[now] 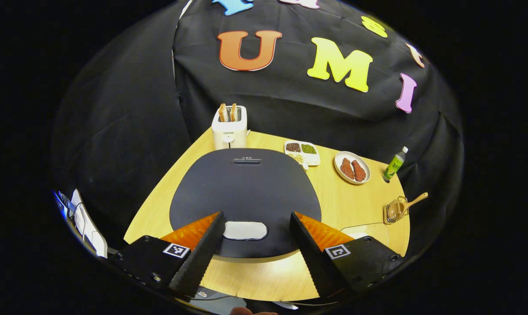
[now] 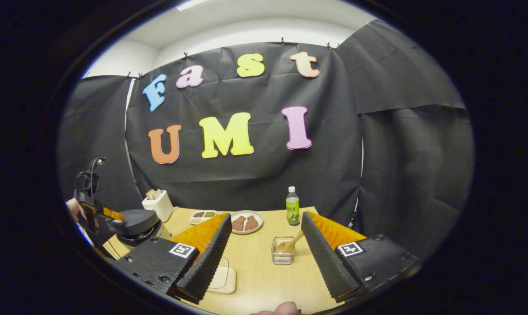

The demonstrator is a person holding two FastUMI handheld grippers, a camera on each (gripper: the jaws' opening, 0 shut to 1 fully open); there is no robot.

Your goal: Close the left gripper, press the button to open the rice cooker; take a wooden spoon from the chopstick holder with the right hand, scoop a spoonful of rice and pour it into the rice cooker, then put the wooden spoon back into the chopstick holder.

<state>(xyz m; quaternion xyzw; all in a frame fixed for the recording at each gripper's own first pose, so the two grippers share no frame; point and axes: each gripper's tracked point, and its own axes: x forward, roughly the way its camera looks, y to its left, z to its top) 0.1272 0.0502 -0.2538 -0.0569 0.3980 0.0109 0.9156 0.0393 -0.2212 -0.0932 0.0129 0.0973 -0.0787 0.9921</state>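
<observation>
Left gripper [image 1: 257,245]: jaws spread wide, holding nothing, poised over the front of the rice cooker's lid with a finger on either side of the pale button.
Rice cooker [image 1: 246,192]: near the table's left edge, dark lid down; the button [image 1: 245,230] sits at the lid's front rim.
Toaster [image 1: 229,127]: white, at the back left corner of the table [image 1: 360,205], two slices of toast [image 1: 227,113] standing up in its slots.
Divided dish [image 1: 302,152]: just right of the toaster along the back edge; one part holds dark brown grains, one green, one pale.
Plate [image 1: 352,167]: white, right of the divided dish, with two reddish-brown pieces of food lying side by side.
Bottle [image 1: 395,163]: green label, white cap, upright near the back right edge.
Chopstick holder [image 1: 395,211]: wire basket near the right edge, with the wooden spoon [image 1: 414,202] in it, handle leaning out to the right.
Flat pale dish [image 2: 223,278]: on the table in front of the holder; contents cannot be told.
Right gripper [image 2: 266,258]: jaws wide apart and empty, held above the front of the table, with the holder between its fingers farther off.
</observation>
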